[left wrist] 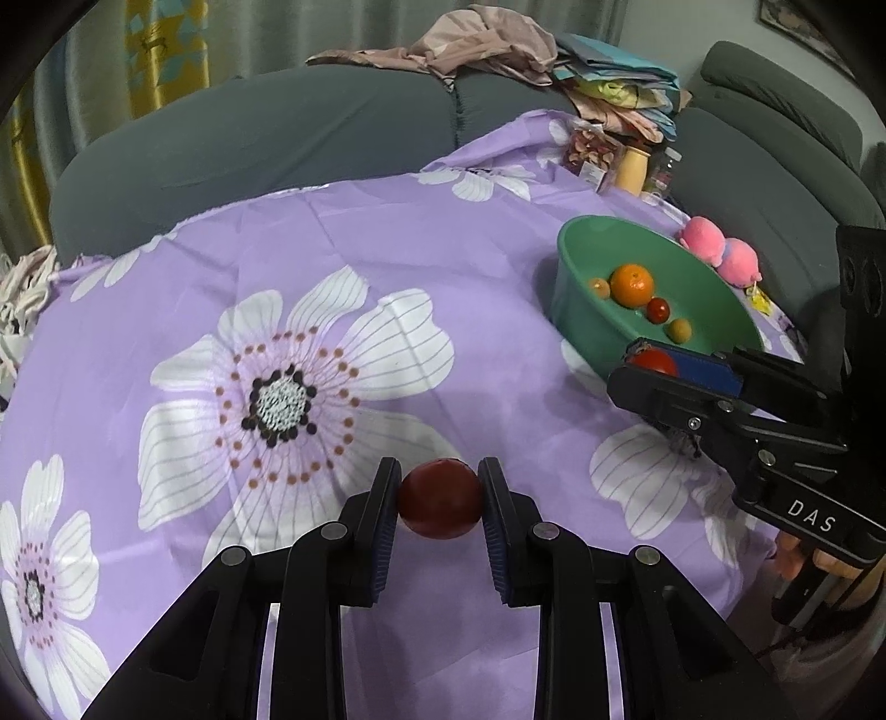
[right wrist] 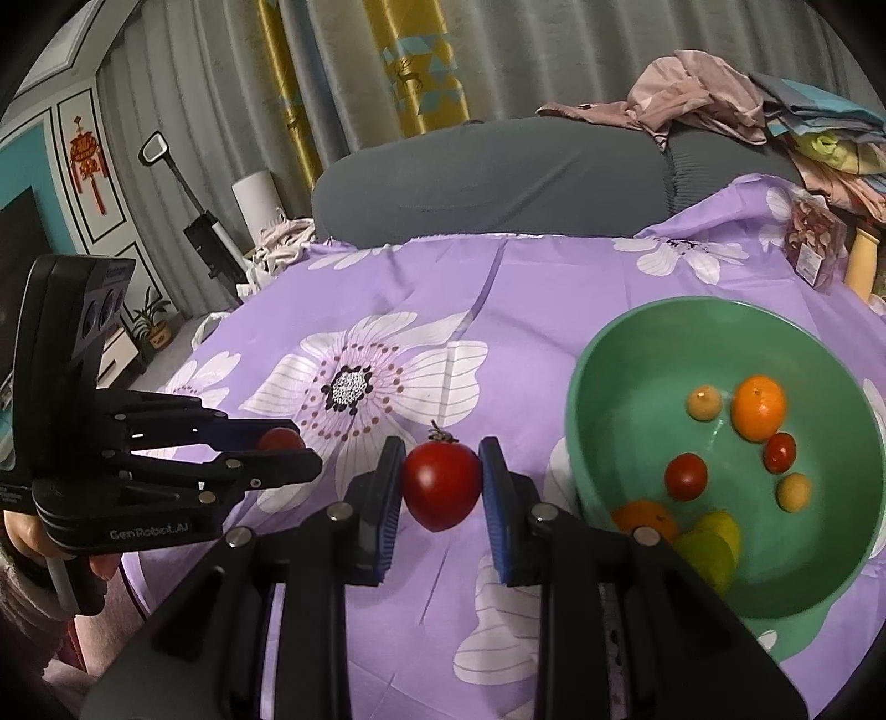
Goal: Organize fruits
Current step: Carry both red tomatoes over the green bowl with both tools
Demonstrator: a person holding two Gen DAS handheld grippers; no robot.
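My left gripper (left wrist: 440,501) is shut on a dark red tomato (left wrist: 440,498), held above the purple flowered cloth (left wrist: 387,249). My right gripper (right wrist: 441,482) is shut on a bright red tomato (right wrist: 441,484) with a dry stem on top, also off the cloth. In the left wrist view the right gripper (left wrist: 645,368) with its tomato (left wrist: 656,363) hangs by the near rim of the green bowl (left wrist: 576,260). The bowl (right wrist: 587,354) holds an orange (right wrist: 757,407), small red tomatoes (right wrist: 685,476), small yellow fruits (right wrist: 704,401) and a green-yellow fruit (right wrist: 714,545). In the right wrist view the left gripper (right wrist: 285,448) is at the left.
A grey sofa (left wrist: 277,138) with heaped clothes (left wrist: 487,44) runs behind the table. A snack bag (left wrist: 592,152) and a cream bottle (left wrist: 631,169) stand at the far edge, a pink plush toy (left wrist: 720,252) behind the bowl. A floor cleaner (right wrist: 205,232) leans at the left.
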